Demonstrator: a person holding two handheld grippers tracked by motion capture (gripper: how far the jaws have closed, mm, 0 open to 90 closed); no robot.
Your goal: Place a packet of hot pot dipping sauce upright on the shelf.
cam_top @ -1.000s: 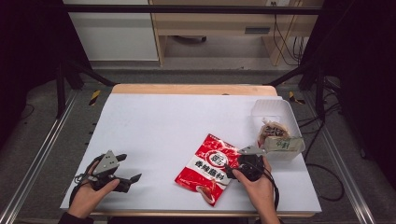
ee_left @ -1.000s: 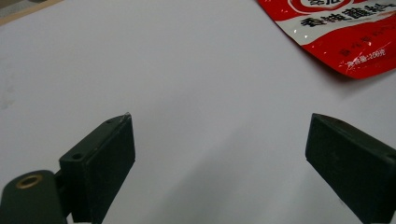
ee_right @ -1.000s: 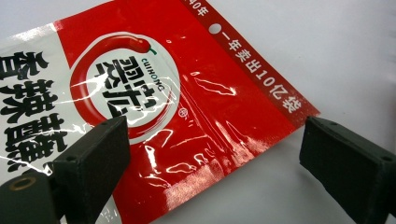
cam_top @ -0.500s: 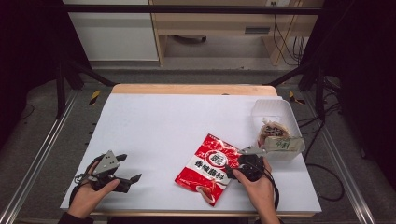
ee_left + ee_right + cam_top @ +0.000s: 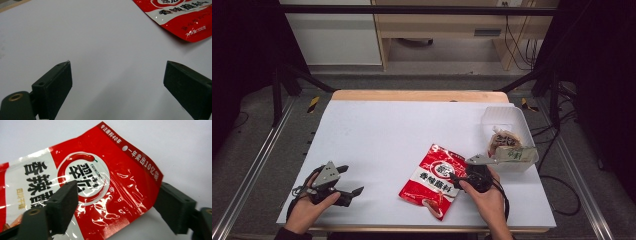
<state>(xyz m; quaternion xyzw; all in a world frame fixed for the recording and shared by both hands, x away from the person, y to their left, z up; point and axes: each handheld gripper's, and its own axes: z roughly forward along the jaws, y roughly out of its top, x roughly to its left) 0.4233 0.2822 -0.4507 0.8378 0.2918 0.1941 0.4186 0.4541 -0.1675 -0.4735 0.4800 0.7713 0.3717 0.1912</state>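
In the left gripper view, the glossy red and white foil seasoning pouch (image 5: pixel 180 17) runs off the top and right edges, so we see just one printed corner. In the right gripper view its left end is cut by the frame, and one black jaw covers part of its print. From the high view, the brown contents of the clear plastic tub (image 5: pixel 508 120) are too small for us to identify, and a pale label hides its front wall.

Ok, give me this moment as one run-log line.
right tongs: closing around red packet edge, not yet pressing | left tongs: open, idle on table | clear box: untouched
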